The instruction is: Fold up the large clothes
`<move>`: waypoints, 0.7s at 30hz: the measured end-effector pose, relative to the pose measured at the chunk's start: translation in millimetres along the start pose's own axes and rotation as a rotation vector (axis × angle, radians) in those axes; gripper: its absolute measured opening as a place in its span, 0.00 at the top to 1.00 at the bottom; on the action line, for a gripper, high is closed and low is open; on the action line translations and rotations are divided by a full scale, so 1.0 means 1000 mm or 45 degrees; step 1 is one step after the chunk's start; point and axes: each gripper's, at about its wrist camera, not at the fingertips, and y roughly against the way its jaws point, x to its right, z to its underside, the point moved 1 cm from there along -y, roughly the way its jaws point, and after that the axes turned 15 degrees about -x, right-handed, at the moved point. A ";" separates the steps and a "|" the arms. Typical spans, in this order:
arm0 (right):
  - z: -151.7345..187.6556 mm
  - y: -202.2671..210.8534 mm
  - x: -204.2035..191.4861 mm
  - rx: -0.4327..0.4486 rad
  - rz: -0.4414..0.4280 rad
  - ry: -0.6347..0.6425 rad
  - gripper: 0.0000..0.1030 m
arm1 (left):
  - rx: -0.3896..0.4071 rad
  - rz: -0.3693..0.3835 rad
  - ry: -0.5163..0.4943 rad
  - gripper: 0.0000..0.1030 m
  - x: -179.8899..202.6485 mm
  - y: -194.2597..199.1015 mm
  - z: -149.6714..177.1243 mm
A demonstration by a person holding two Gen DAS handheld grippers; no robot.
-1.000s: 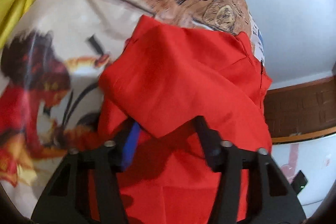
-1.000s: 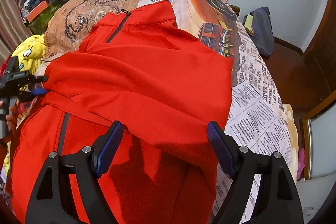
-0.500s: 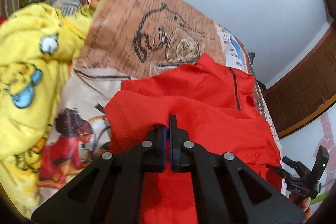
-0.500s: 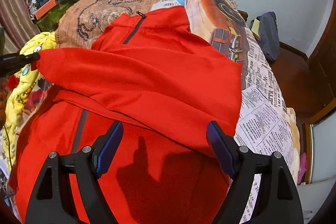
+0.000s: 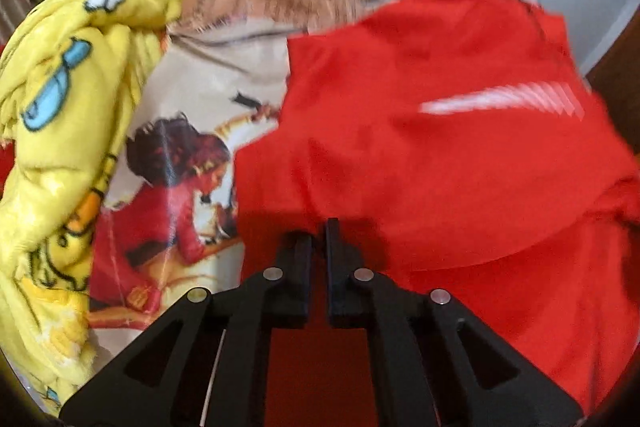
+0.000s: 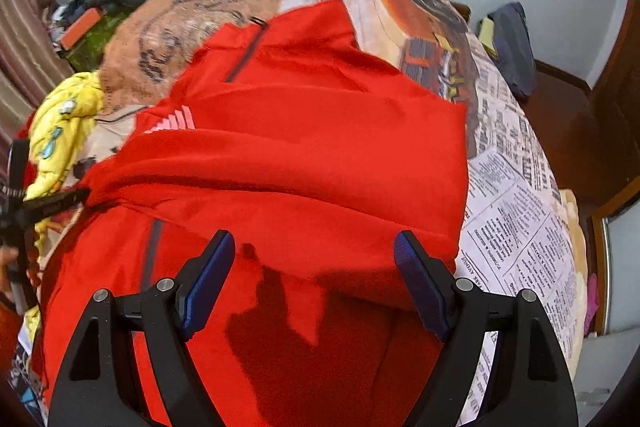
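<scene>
The bedsheet (image 6: 516,211) is printed like newspaper pages, with columns of small type too fine to read. One vertical heading along a column edge at the lower right seems to say "PARK AVENUE" (image 6: 479,281); the letters are small and I cannot be sure of them. The red jacket (image 6: 304,155) bears a white striped mark (image 5: 508,101) on its chest, with no letters in it. Nothing else carries legible writing in either view.
</scene>
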 end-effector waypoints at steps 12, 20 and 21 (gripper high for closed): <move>0.012 -0.009 -0.008 -0.109 0.095 0.136 0.23 | -0.011 -0.163 -0.169 0.67 0.015 0.015 0.016; 0.008 0.040 0.009 0.003 0.031 0.100 0.23 | 0.188 -0.138 -0.197 0.38 0.019 0.092 0.009; 0.005 0.048 0.012 0.030 0.030 0.089 0.23 | 0.207 -0.139 -0.205 0.36 0.022 0.099 0.006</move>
